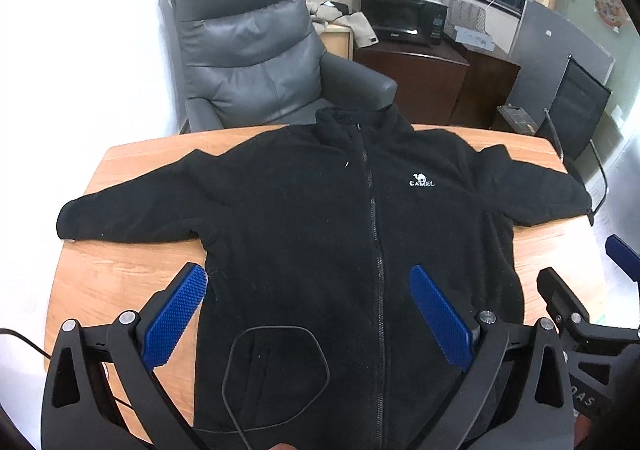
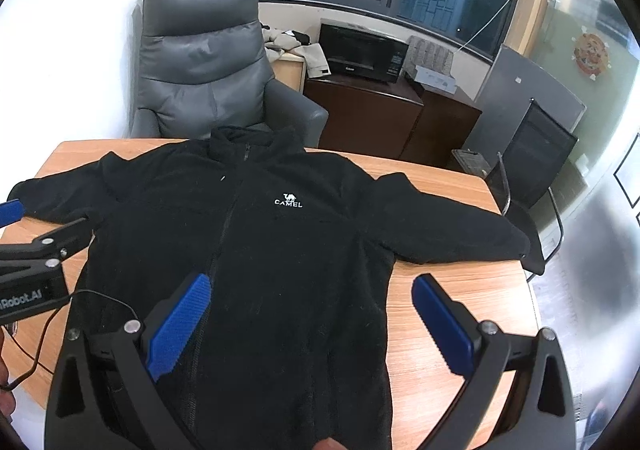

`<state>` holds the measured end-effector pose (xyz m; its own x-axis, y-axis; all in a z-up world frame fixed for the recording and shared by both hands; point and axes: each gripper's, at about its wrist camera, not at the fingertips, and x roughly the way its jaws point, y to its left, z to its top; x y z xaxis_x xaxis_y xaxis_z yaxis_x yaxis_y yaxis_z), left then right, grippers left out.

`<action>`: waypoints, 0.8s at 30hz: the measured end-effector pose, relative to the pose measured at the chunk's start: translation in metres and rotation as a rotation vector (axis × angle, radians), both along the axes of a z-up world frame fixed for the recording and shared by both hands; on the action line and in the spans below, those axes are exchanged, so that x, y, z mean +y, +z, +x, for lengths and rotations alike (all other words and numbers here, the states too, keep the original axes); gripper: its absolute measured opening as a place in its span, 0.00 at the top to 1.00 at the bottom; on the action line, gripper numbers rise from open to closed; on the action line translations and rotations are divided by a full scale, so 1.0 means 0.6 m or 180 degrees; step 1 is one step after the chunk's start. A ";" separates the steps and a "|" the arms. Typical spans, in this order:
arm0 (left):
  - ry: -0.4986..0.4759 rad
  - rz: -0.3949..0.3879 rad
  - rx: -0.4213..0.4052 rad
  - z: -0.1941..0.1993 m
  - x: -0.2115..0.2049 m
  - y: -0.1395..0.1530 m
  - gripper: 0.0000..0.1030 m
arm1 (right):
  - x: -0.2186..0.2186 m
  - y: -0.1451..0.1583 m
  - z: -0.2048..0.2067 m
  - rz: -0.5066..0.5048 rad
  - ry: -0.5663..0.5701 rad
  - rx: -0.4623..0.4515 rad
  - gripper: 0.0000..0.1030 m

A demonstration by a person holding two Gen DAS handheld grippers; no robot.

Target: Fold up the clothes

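Fleece jacket [image 1: 320, 234] lies flat, zipped; soft, limp. Take hold at the sleeve cuffs. Left gripper [image 1: 308, 310] and right gripper [image 2: 312, 314] gape wide, empty

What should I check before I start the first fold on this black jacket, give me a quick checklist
1. Jacket spread flat, front up, zipper closed: ok.
2. Both sleeves out to the sides: ok, but the sleeve on the right has its cuff over the table edge.
3. Left tool open, nothing held: ok.
4. Right tool open, nothing held: ok.
5. Thin black cable lying across the lower front of the jacket: not ok, it could snag.
6. Bottom hem straight: cannot tell, hidden beneath the tools.
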<state>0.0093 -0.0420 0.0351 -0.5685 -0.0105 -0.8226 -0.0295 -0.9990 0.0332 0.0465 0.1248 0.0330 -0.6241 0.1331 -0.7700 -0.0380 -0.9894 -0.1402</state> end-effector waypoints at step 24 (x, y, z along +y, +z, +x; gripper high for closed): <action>0.0018 0.0208 0.0231 0.019 -0.035 0.070 0.00 | -0.018 0.076 -0.004 0.0229 -0.0197 -0.0217 0.00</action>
